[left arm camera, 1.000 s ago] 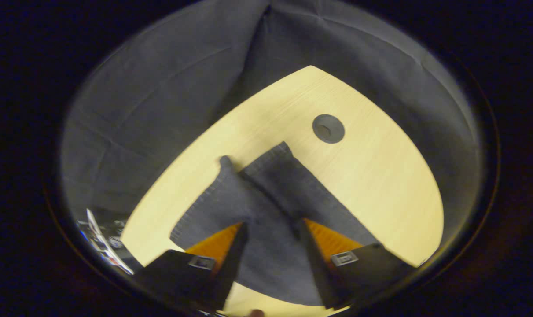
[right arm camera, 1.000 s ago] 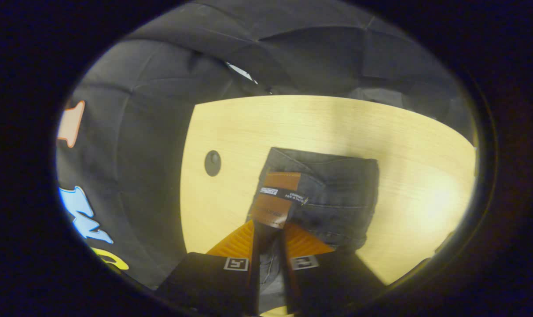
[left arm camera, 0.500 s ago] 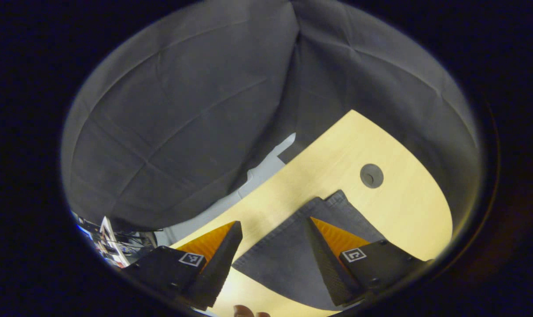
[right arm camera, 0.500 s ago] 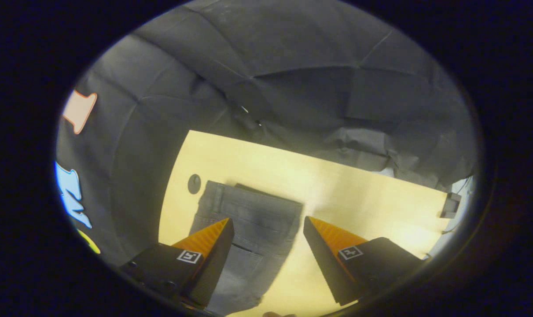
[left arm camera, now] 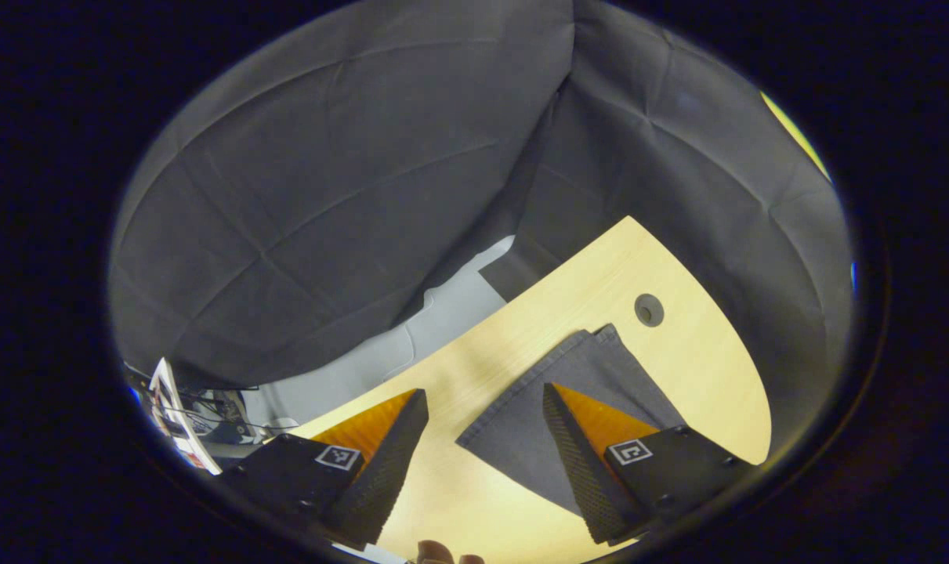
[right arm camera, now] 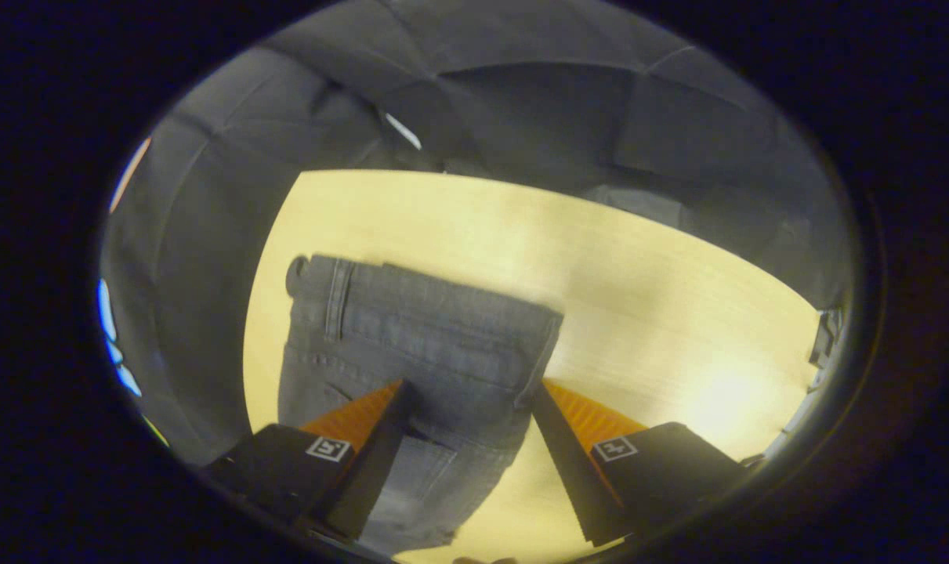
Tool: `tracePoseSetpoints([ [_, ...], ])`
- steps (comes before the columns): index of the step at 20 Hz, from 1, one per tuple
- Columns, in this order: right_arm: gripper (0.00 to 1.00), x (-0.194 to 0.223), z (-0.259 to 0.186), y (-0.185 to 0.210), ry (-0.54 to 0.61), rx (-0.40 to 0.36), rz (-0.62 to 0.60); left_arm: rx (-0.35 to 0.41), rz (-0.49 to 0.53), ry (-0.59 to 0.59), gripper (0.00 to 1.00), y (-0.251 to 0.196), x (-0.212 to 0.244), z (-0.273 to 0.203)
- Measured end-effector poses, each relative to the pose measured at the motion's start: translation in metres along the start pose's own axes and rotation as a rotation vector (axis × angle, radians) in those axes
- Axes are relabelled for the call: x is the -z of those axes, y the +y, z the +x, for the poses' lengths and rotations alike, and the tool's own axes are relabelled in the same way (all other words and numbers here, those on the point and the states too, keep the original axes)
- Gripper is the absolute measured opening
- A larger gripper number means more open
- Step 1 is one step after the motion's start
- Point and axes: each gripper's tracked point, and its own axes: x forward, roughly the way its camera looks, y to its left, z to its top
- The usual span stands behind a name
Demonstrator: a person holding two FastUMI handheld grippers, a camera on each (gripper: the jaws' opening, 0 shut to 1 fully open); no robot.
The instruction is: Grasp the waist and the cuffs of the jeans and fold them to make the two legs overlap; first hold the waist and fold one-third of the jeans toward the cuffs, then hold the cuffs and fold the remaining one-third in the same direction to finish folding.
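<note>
While both grippers hang with their fingers spread and nothing between them, the left gripper [left arm camera: 478,470] above the cuff end and the right gripper [right arm camera: 466,462] above the waist, the dark grey jeans [right arm camera: 411,345] lie flat on the wooden table [right arm camera: 639,274]. Each grip should, I think, catch every cloth layer.

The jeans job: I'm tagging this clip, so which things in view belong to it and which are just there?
Belonging to the job:
- jeans, lying flat on the table
- left tool, open above the cuff end
- right tool, open above the waist end

Just there:
- table
- round cable hole in the tabletop
- cluttered equipment beyond the table edge
</note>
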Motion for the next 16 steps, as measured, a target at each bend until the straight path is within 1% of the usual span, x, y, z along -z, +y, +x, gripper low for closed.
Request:
tracePoseSetpoints([
  [1, 0.94, -0.006, -0.002, 0.002, -0.004, 0.005, 0.034, 0.004, -0.001, 0.003, 0.99, 0.004, 0.003, -0.004],
  [2, 0.92, -0.004, -0.003, 0.002, 0.031, 0.005, 0.042, 0.004, 0.002, 0.007, 0.99, 0.010, 0.009, -0.004],
  [3, 0.92, -0.004, -0.003, 0.003, 0.041, -0.013, 0.042, 0.004, 0.008, 0.013, 0.99, 0.013, 0.015, -0.004],
  [4, 0.84, 0.000, -0.003, 0.008, 0.061, -0.060, 0.043, 0.007, 0.013, 0.019, 0.99, 0.014, 0.020, -0.005],
  [5, 0.70, -0.003, -0.004, 0.010, 0.040, -0.088, 0.068, 0.012, 0.017, 0.028, 0.99, 0.013, 0.026, -0.005],
  [6, 0.56, -0.002, 0.000, 0.014, 0.043, -0.119, 0.086, 0.017, 0.020, 0.036, 0.99, 0.010, 0.031, -0.004],
  [7, 0.49, -0.002, 0.000, 0.014, 0.037, -0.140, 0.096, 0.025, 0.026, 0.042, 0.99, 0.009, 0.035, -0.006],
  [8, 0.39, -0.003, -0.001, 0.018, 0.027, -0.156, 0.108, 0.030, 0.035, 0.047, 0.99, 0.006, 0.036, -0.006],
  [10, 0.17, -0.002, -0.008, 0.017, 0.015, -0.159, 0.071, 0.036, 0.051, 0.049, 0.99, 0.003, 0.038, -0.006],
  [11, 0.17, -0.001, -0.007, 0.018, 0.012, -0.158, 0.053, 0.040, 0.056, 0.054, 0.99, 0.000, 0.039, -0.005],
  [13, 0.16, -0.001, -0.024, 0.028, -0.029, -0.184, 0.028, 0.059, 0.063, 0.061, 0.99, -0.005, 0.041, -0.005],
  [16, 0.16, 0.006, -0.069, 0.052, -0.098, -0.243, -0.103, 0.082, 0.085, 0.072, 0.99, -0.012, 0.043, 0.003],
])
